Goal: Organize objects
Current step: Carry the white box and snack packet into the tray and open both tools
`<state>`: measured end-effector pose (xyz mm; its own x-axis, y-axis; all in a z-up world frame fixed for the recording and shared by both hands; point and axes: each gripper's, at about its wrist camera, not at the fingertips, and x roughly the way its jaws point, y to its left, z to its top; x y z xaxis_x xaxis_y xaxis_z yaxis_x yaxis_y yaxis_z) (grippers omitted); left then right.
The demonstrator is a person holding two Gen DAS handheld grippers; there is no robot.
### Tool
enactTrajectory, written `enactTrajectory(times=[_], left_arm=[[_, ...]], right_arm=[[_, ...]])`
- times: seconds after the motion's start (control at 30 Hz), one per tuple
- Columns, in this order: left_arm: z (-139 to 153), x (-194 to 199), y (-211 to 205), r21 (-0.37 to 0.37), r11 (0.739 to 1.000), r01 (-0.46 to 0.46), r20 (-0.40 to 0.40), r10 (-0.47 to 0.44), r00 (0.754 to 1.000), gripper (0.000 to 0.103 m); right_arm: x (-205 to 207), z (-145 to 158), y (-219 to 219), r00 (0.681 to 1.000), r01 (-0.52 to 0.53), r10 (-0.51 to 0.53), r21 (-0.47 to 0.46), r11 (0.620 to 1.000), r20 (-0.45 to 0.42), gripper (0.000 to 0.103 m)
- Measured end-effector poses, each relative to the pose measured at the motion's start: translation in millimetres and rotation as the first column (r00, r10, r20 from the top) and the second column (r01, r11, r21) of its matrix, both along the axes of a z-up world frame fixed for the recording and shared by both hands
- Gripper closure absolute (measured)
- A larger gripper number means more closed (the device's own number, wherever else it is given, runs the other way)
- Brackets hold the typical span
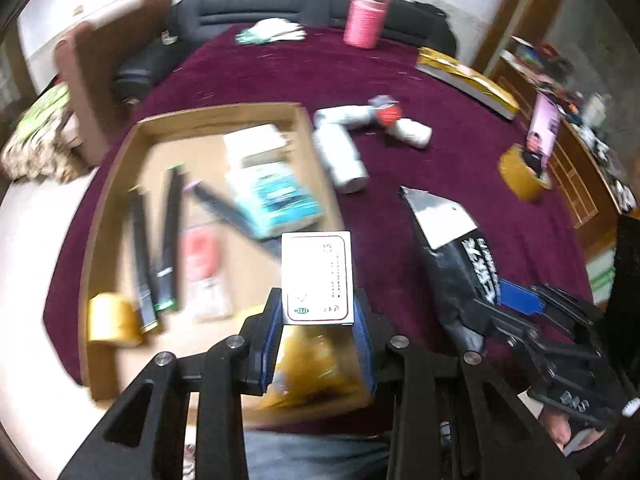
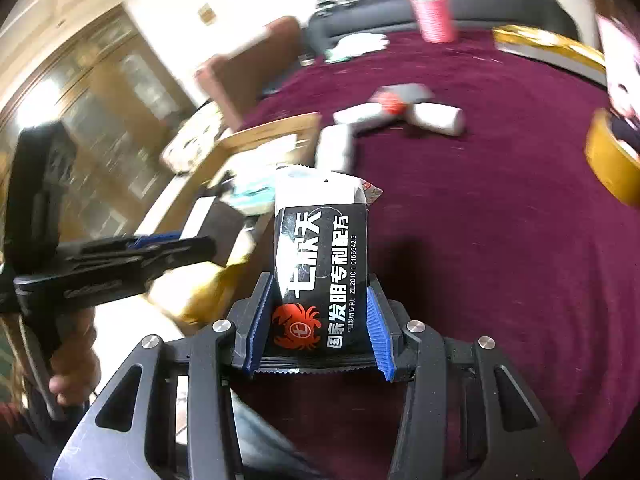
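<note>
In the left wrist view my left gripper (image 1: 319, 312) is shut on a packet (image 1: 316, 276) with a white printed card on top and an amber bag below. It hangs over the near right corner of a cardboard tray (image 1: 216, 114). My right gripper (image 2: 320, 320) is shut on a black pouch (image 2: 320, 264) bearing a red crab logo and white lettering, held over the maroon tablecloth (image 2: 500, 220). The same pouch (image 1: 460, 264) and right gripper (image 1: 494, 308) show at the right of the left wrist view. The left gripper (image 2: 200, 250) appears at the left of the right wrist view, beside the tray.
The tray holds black pens (image 1: 168, 240), boxes (image 1: 272, 196), a yellow tape roll (image 1: 110, 320) and a red-and-white packet (image 1: 200, 272). On the cloth lie white bottles (image 1: 340, 156), a second tape roll (image 1: 524, 172), a gold box (image 1: 468, 76), a pink bottle (image 1: 366, 16) and white gloves (image 1: 272, 30).
</note>
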<state>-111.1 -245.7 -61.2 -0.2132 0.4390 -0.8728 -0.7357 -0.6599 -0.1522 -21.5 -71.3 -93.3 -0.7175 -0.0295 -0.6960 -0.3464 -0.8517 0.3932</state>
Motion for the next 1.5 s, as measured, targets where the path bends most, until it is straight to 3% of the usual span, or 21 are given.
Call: enactTrajectory(times=[0.17, 0.33, 0.4, 0.53, 0.73, 0.83, 1.07, 1.5], left_arm=[[2, -21, -29, -0.007, 0.997, -0.071, -0.008, 0.071, 0.997, 0.070], [0, -45, -47, 0.024, 0.992, -0.126, 0.037, 0.125, 0.991, 0.071], [-1, -53, -51, 0.025, 0.990, -0.142, 0.014, 0.141, 0.990, 0.071], [-7, -74, -56, 0.034, 0.985, -0.172, 0.060, 0.169, 0.984, 0.071], [-11, -99, -59, 0.045, 0.977, -0.208, 0.067, 0.205, 0.977, 0.071], [-14, -107, -57, 0.027, 0.974, -0.224, 0.024, 0.224, 0.974, 0.071], [-23, -132, -46, 0.008, 0.979, -0.204, 0.057, 0.203, 0.978, 0.071], [-26, -185, 2, -0.038, 0.985, -0.169, 0.015, 0.170, 0.985, 0.071]], right_arm=[[-23, 9, -35, 0.995, -0.094, 0.094, 0.013, 0.995, -0.014, 0.059], [-50, 6, -53, 0.987, -0.160, 0.160, 0.021, 0.987, 0.027, 0.059], [-58, 6, -57, 0.983, -0.179, 0.177, 0.034, 0.983, 0.039, 0.059], [-78, 6, -60, 0.979, -0.200, 0.198, 0.039, 0.979, 0.053, 0.059], [-108, 3, -65, 0.972, -0.229, 0.226, 0.036, 0.973, 0.071, 0.059], [-122, 1, -64, 0.969, -0.236, 0.234, 0.029, 0.971, 0.075, 0.059], [-143, -6, -65, 0.967, -0.237, 0.230, 0.060, 0.970, 0.112, 0.059], [-156, -13, -58, 0.970, -0.211, 0.200, 0.065, 0.975, 0.138, 0.059]])
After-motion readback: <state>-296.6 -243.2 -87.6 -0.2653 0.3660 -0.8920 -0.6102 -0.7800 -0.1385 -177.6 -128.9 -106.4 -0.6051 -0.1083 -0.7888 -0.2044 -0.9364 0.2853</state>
